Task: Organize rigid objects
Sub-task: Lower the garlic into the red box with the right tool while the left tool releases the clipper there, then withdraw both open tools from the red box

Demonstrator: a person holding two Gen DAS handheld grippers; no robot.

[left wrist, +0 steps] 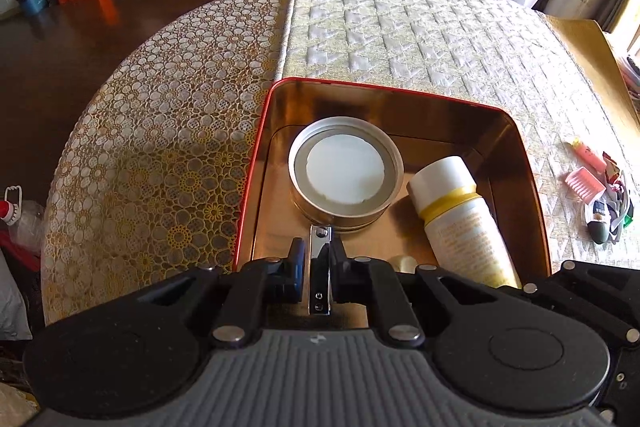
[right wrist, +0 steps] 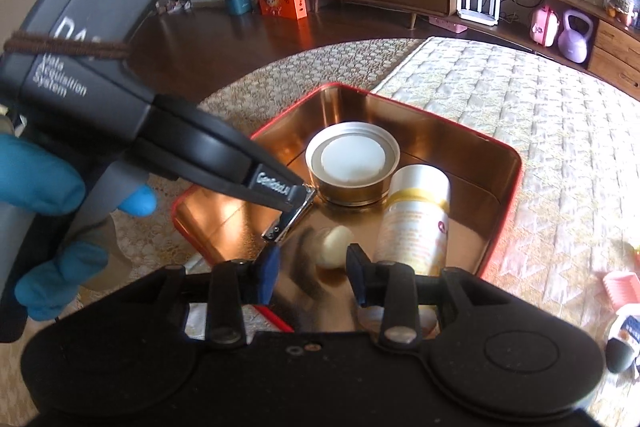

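Note:
A red tin (left wrist: pixel 384 89) with a gold inside stands on the table. In it are a round metal lid (left wrist: pixel 345 169) with a white disc, a white bottle (left wrist: pixel 464 223) with a yellow band lying on its side, and a small cream piece (right wrist: pixel 334 247). My left gripper (left wrist: pixel 319 251) hangs over the tin's near side, shut on a slim shiny metal clip (left wrist: pixel 320 267). In the right wrist view that left gripper (right wrist: pixel 298 195) reaches in from the left with the clip (right wrist: pixel 290 217). My right gripper (right wrist: pixel 313 269) is open above the tin's (right wrist: pixel 404 105) near edge, with nothing between its pads.
A pink comb (left wrist: pixel 586 183), a pink tube and wrappers lie on the quilted cloth right of the tin. Lace cloth covers the table's left part, ending at a rounded edge. A blue-gloved hand (right wrist: pixel 36 183) holds the left gripper. Cabinets line the far wall.

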